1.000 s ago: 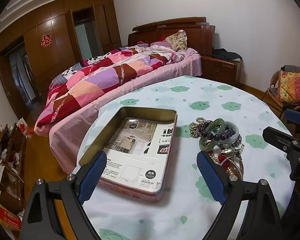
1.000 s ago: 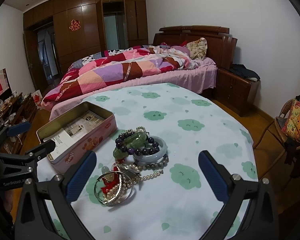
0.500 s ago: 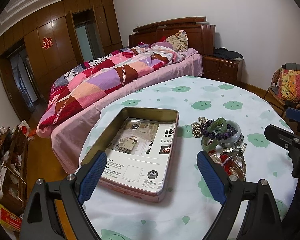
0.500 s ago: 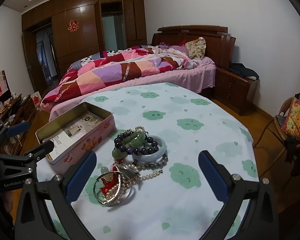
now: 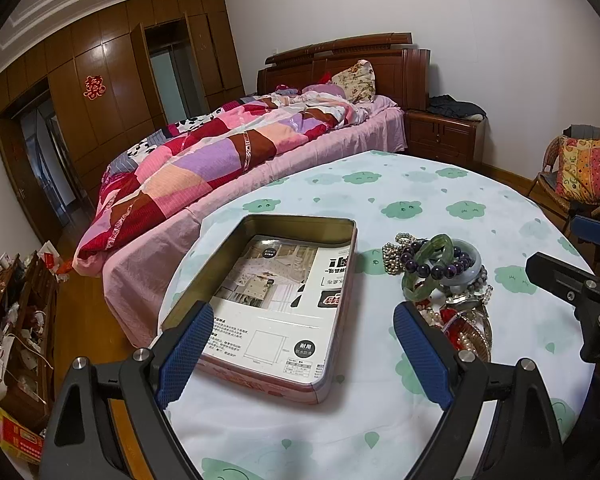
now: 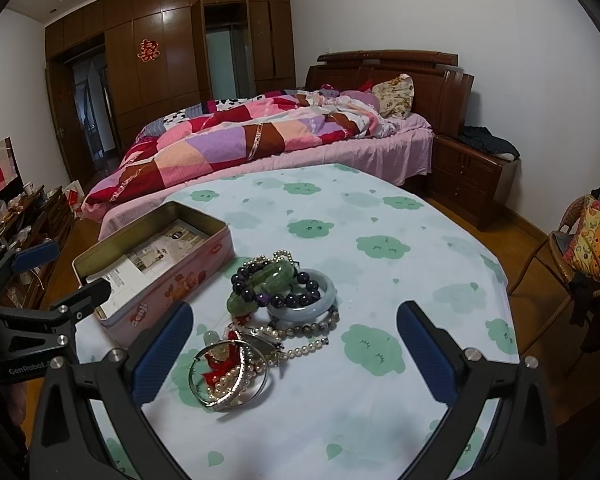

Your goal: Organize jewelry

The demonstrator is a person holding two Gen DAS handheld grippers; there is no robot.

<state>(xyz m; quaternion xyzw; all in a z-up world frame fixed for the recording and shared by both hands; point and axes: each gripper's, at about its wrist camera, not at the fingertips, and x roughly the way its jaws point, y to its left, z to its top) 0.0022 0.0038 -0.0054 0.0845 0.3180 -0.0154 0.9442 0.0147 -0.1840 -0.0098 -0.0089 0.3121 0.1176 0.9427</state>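
A heap of jewelry (image 6: 268, 312) lies on the round table: a green jade bangle (image 6: 266, 280), a dark bead bracelet (image 6: 296, 296), a pale bangle (image 6: 320, 304), pearl strings and silver bangles (image 6: 228, 376). The same jewelry heap (image 5: 440, 276) shows in the left wrist view. A pink tin box (image 5: 276, 292) with no lid stands to its left, a printed card inside; the tin box (image 6: 160, 268) is also in the right wrist view. My left gripper (image 5: 304, 356) hovers open over the tin's near end. My right gripper (image 6: 292, 360) is open above the heap, holding nothing.
The table (image 6: 380, 216) wears a pale cloth with green cloud prints. A bed with a patchwork quilt (image 6: 260, 136) runs behind it. A nightstand (image 6: 468, 176) and a wicker chair with cushion (image 6: 588, 240) stand on the right. Cluttered shelves (image 5: 16, 320) line the left.
Both views have shifted only slightly; the tin and jewelry sit a touch lower in the left wrist view. Both grippers remain open and nothing was picked up.
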